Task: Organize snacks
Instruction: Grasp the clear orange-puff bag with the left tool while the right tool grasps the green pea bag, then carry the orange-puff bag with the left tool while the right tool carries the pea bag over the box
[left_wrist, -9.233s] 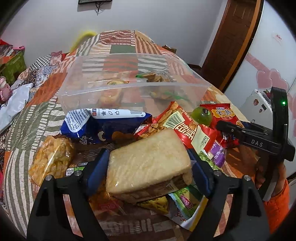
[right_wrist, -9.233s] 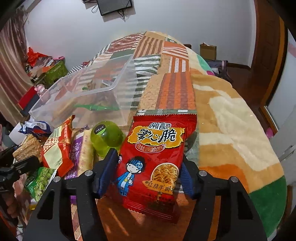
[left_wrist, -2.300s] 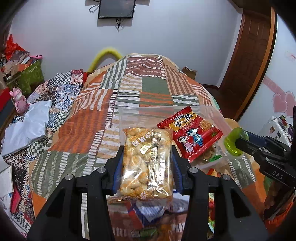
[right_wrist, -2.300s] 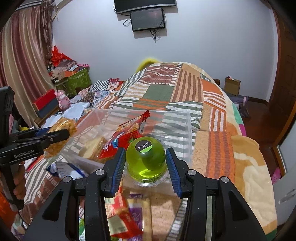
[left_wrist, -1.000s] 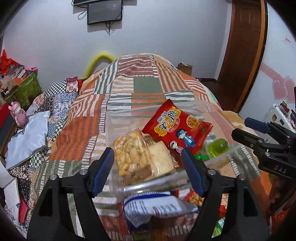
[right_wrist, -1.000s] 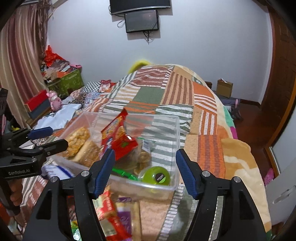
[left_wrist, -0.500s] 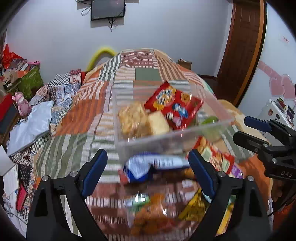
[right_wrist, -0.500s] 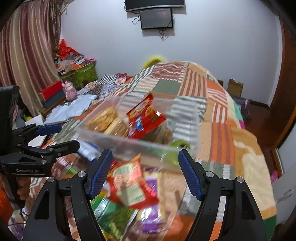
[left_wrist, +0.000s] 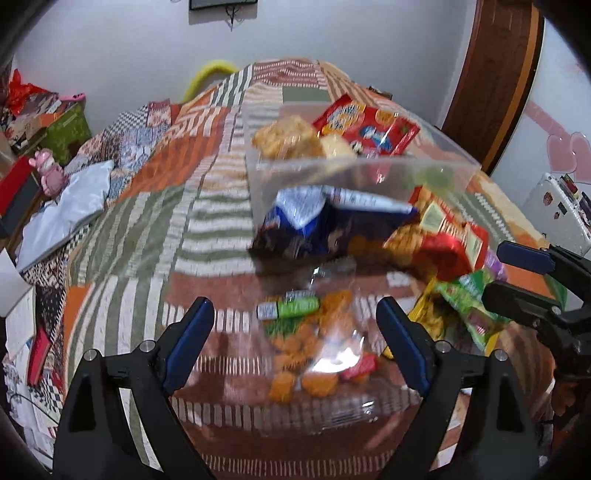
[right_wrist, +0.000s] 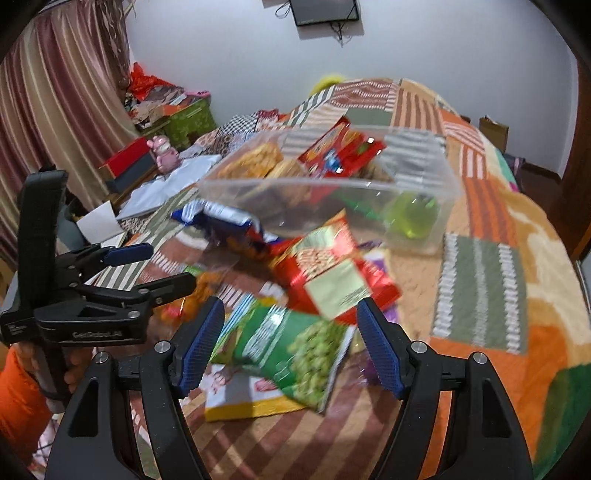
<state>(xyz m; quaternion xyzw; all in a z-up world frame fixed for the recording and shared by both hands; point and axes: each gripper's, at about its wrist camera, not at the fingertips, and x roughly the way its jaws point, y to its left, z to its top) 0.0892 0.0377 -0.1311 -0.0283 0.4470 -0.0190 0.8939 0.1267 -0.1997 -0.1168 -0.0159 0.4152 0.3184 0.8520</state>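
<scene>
Left gripper (left_wrist: 293, 341) wide open, nothing squeezed, blue pads on both sides of clear bag of orange puffs (left_wrist: 314, 354) lying flat on striped blanket (left_wrist: 147, 229), pads not touching bag. Jaws just been opening, bag low down between them.

Right gripper (right_wrist: 290, 341) open too, jaws just been opening a bit, holding nothing. Green pea snack bag (right_wrist: 295, 347) lying between its blue pads, on top of white and yellow packet (right_wrist: 240, 400). Red snack bag (right_wrist: 328, 273) just past green one, farther from gripper.

Blue chip bag (left_wrist: 317, 225) beyond orange puffs, right up against near wall of clear plastic box (left_wrist: 354, 173). Box well ahead of both grippers, on blanket. Inside box: red noodle snack pack (left_wrist: 365, 125), bag of golden biscuits (left_wrist: 286, 138), green round bottle (right_wrist: 412, 218) in near right corner.

Orange sleeve (right_wrist: 20, 391) and hand on left gripper handle, seen from right camera. Everything a bit blurry
</scene>
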